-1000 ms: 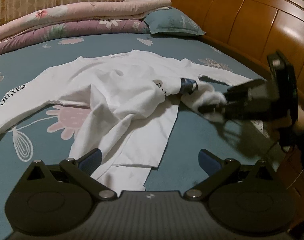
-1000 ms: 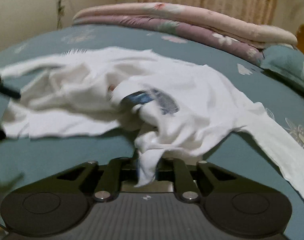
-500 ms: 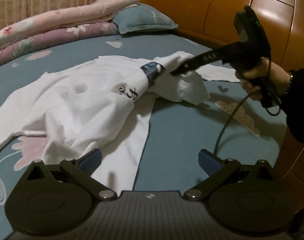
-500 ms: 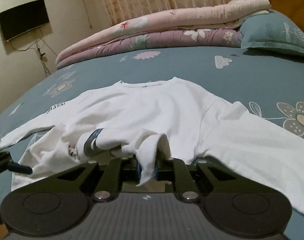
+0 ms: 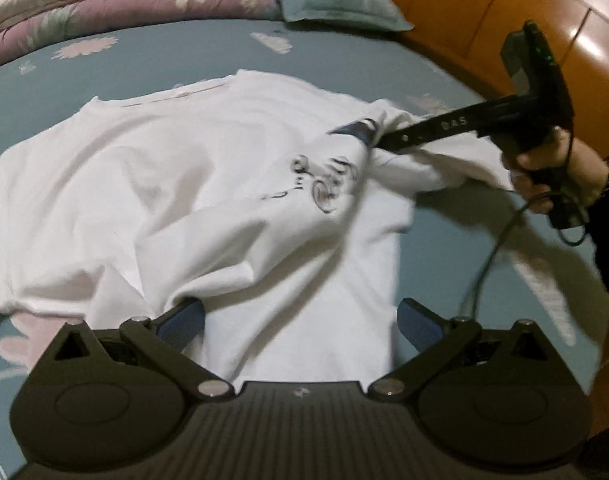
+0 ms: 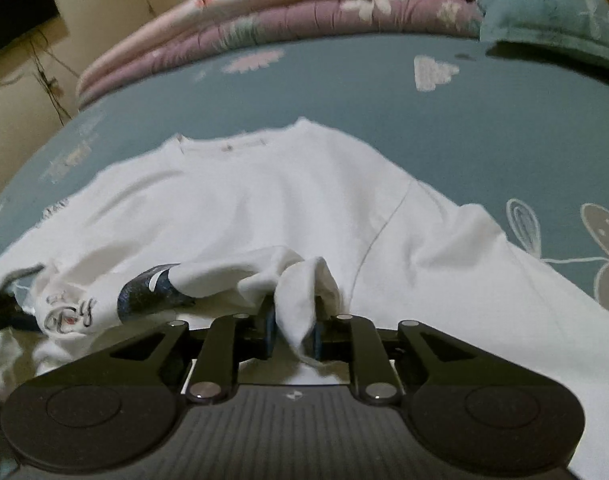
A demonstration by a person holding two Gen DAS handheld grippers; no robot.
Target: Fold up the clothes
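White shirt between right gripper jaws

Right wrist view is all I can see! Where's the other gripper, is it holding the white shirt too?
Observer: No. The left gripper has its jaws wide open above the shirt, pinching nothing.
Operator: What's holding my gripper?
Observer: A hand grips the handle of the right gripper, whose jaws are opening with shirt fabric between them.
Operator: Does a wire hang off it?
Observer: Yes, a dark cable droops from its handle.
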